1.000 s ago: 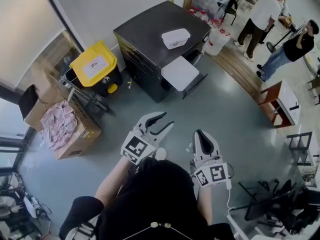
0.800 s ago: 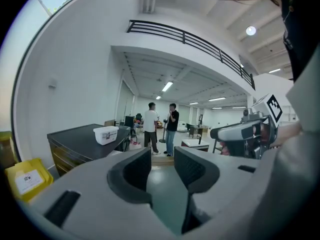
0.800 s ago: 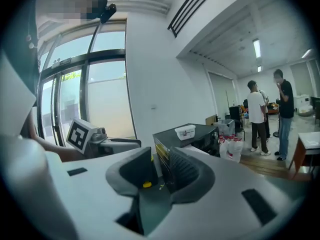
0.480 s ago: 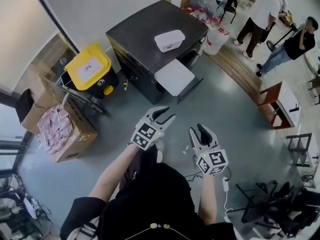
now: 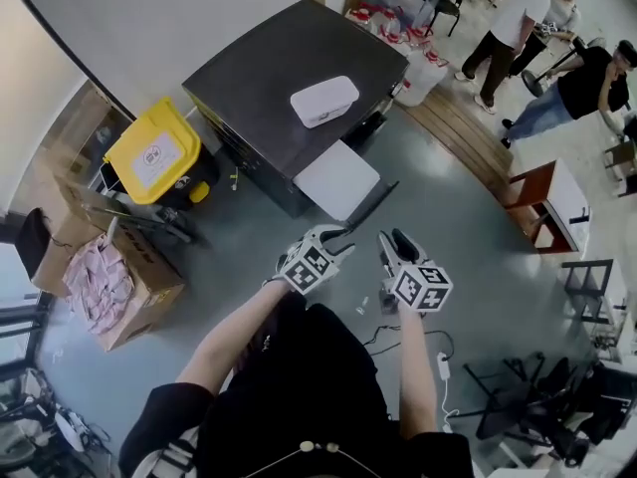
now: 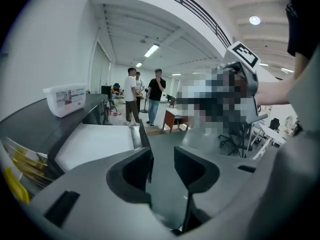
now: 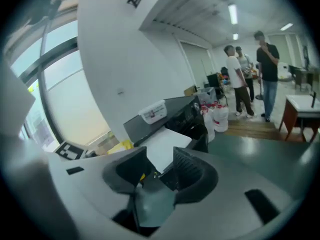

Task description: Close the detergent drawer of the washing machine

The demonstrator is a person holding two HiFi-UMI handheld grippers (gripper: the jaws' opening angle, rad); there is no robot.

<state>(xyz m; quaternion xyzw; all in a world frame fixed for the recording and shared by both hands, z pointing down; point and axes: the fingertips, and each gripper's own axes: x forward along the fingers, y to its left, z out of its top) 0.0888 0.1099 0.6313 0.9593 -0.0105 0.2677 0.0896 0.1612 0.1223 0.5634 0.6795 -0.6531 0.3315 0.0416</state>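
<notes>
A dark washing machine stands against the wall with a white tub on its top. Its white detergent drawer sticks out from the front, with a dark flap beside it. The drawer also shows in the left gripper view and the right gripper view. My left gripper hovers just short of the drawer's near edge, open and empty. My right gripper is beside it, apart from the drawer, its jaws opening with nothing between them.
A yellow-lidded bin and a cardboard box of pink packets stand left of the machine. People stand at the back right near a red-brown table. Black chairs and a white cable lie to my right.
Both grippers have moved forward and down toward the white drawer. The right gripper's jaws, shut a second ago, have opened. The left jaws are unchanged.
</notes>
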